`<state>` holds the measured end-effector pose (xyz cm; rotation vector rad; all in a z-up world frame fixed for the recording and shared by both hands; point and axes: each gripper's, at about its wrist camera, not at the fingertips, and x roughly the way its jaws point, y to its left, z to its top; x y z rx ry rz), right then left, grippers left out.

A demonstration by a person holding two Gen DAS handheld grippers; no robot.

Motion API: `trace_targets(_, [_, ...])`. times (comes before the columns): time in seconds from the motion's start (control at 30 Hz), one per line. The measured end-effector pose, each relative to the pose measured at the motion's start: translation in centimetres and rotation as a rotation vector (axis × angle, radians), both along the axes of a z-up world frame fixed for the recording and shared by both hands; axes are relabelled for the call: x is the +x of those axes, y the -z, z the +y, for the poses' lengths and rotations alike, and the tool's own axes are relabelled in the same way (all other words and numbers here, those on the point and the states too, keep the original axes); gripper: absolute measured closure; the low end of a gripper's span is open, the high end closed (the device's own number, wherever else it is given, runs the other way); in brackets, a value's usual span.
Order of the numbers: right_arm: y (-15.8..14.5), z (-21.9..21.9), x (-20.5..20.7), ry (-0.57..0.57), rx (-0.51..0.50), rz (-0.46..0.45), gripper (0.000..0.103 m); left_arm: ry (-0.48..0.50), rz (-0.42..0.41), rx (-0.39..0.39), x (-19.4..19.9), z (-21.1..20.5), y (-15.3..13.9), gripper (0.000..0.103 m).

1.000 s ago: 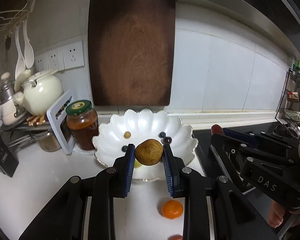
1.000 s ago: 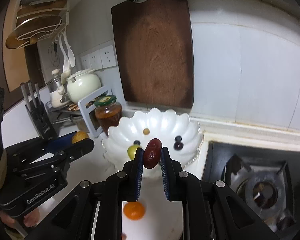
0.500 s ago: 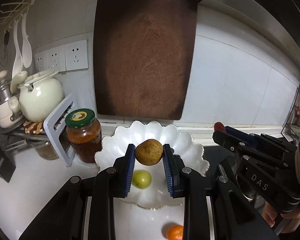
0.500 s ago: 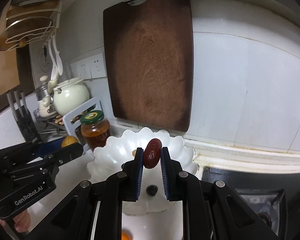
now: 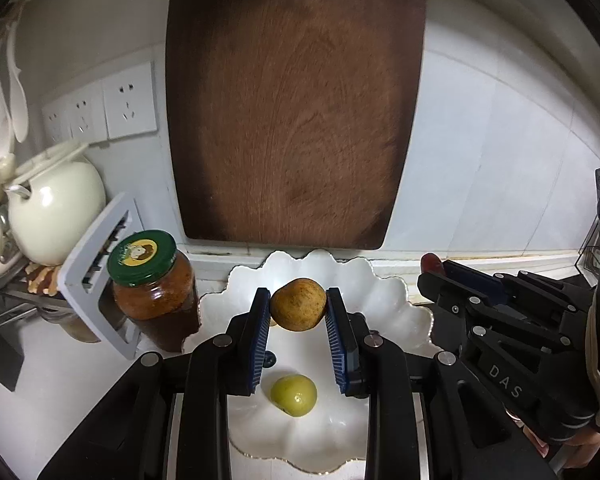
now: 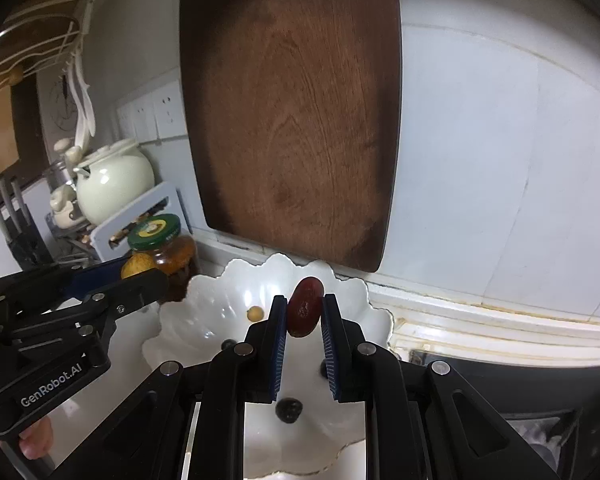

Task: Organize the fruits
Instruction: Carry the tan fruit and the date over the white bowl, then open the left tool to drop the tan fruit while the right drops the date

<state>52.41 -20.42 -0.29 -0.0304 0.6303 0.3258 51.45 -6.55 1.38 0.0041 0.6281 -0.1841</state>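
Both grippers advanced over white scalloped ceramic bowl — rim now lower centre.

Left gripper clamps round brownish-yellow fruit, firm, light.

Right gripper pinches wrinkled dark-red date — soft, release low.

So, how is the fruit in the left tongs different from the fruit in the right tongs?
The fruit in the left tongs is round and yellow-brown; the fruit in the right tongs is oblong, dark red and glossy. The left one also looks wider, with the left tongs spread further than the right tongs. Both are gripped above the white bowl.
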Motion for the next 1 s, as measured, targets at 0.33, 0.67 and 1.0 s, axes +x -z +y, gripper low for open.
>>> trace_targets(0.33, [2.5,0.7,3.8,-0.001,-0.055,0.082,0.084,-0.001,0.111,0.017,4.6,-0.7,2.2,0.075])
trace_targets(0.67, [5.1,0.9,7.2,0.005,-0.089,0.198,0.084,-0.022,0.24,0.025,8.4,-1.2,4.9,0.075])
trace_targets(1.0, [7.9,1.4,8.7,-0.019,-0.099,0.317,0.084,-0.034,0.34,0.067,10.5,-1.9,7.7,0.075])
